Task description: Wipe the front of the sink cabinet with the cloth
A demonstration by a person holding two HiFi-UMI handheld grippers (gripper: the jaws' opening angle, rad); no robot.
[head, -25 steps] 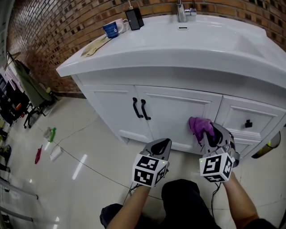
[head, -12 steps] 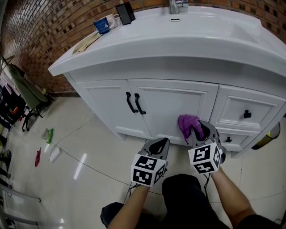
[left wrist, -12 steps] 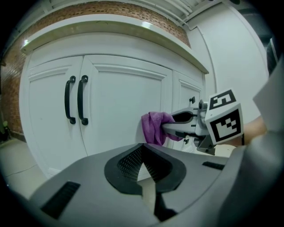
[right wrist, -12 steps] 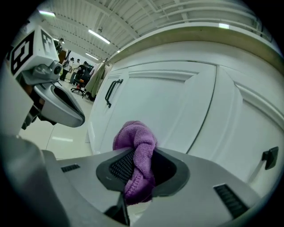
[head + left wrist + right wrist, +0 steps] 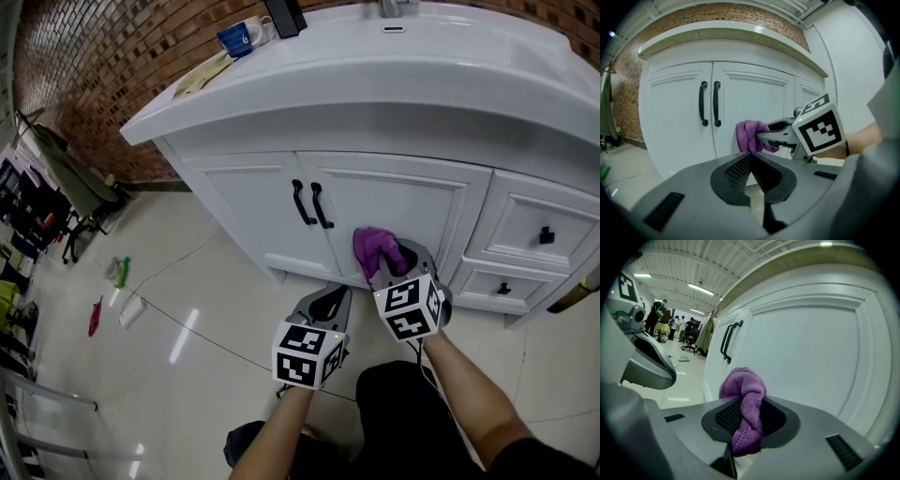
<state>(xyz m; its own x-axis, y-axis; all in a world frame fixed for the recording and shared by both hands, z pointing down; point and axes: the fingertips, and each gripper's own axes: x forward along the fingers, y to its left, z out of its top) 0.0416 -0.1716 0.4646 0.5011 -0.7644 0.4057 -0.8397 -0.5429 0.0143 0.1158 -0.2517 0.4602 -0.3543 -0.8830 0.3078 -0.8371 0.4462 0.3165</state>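
The white sink cabinet [image 5: 403, 202] has two doors with black handles [image 5: 311, 203]. My right gripper [image 5: 382, 264] is shut on a bunched purple cloth [image 5: 372, 247] and holds it at the lower part of the right door. In the right gripper view the cloth [image 5: 744, 392] sticks up out of the gripper [image 5: 746, 405], close to the door panel [image 5: 811, 357]. My left gripper [image 5: 329, 302] hangs lower and to the left, away from the cabinet, shut with nothing in it. The left gripper view shows its tips [image 5: 750, 157] meeting below the cloth [image 5: 748, 136].
Two drawers with black knobs [image 5: 547, 235] sit right of the doors. A blue mug [image 5: 236, 38] and a black dispenser [image 5: 284, 13] stand on the countertop. A cable [image 5: 187, 323] and small items [image 5: 120, 273] lie on the tiled floor at left. People [image 5: 660, 315] stand far off.
My right gripper has carried the cloth leftward along the cabinet front, from beside the drawers to the right door. The left gripper has stayed in place.
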